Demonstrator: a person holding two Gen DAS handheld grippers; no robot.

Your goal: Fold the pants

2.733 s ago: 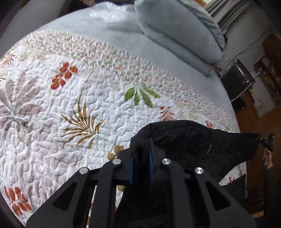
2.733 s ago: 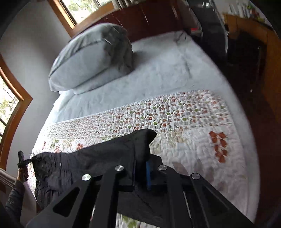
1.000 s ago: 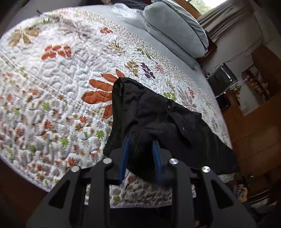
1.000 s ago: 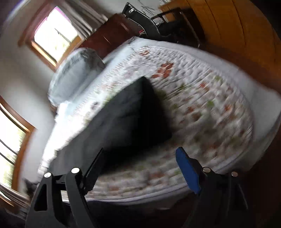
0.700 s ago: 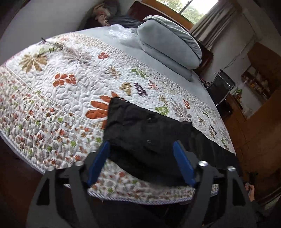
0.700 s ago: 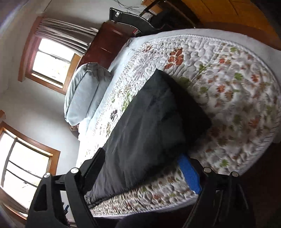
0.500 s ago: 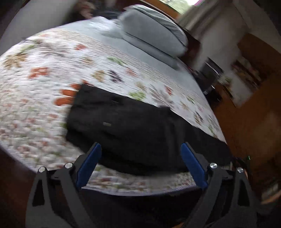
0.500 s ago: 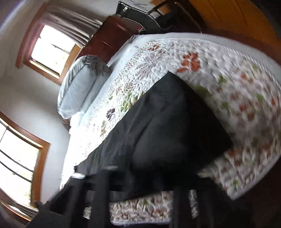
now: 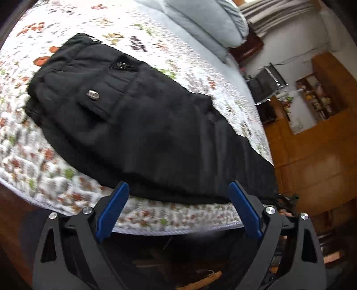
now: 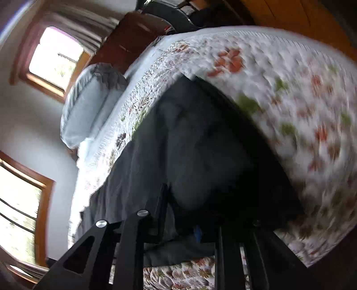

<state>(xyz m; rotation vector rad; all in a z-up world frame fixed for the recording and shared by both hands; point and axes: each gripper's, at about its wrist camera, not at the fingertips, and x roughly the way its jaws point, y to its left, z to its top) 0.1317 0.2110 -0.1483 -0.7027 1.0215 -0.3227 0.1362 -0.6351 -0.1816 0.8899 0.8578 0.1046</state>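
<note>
Black pants [image 9: 142,125] lie lengthwise along the near edge of the floral quilt [image 9: 20,142], waist end with metal buttons at the left, legs running right. My left gripper [image 9: 177,207] is open and empty, its blue pads just short of the pants' near edge. In the right wrist view the pants [image 10: 200,145] fill the middle, blurred. My right gripper [image 10: 183,225] sits at the pants' near edge with its jaws drawn close together, and dark cloth lies between them.
Grey pillows [image 9: 207,20] lie at the bed's far end. A wooden cabinet and shelves [image 9: 316,107] stand to the right of the bed. Windows [image 10: 55,58] are on the far wall. Dark floor lies below the bed edge.
Both grippers let go of the pants, which now lie flat on the quilt. My left gripper has swung right along the pants. My right gripper has come back in and closed at the pants' edge.
</note>
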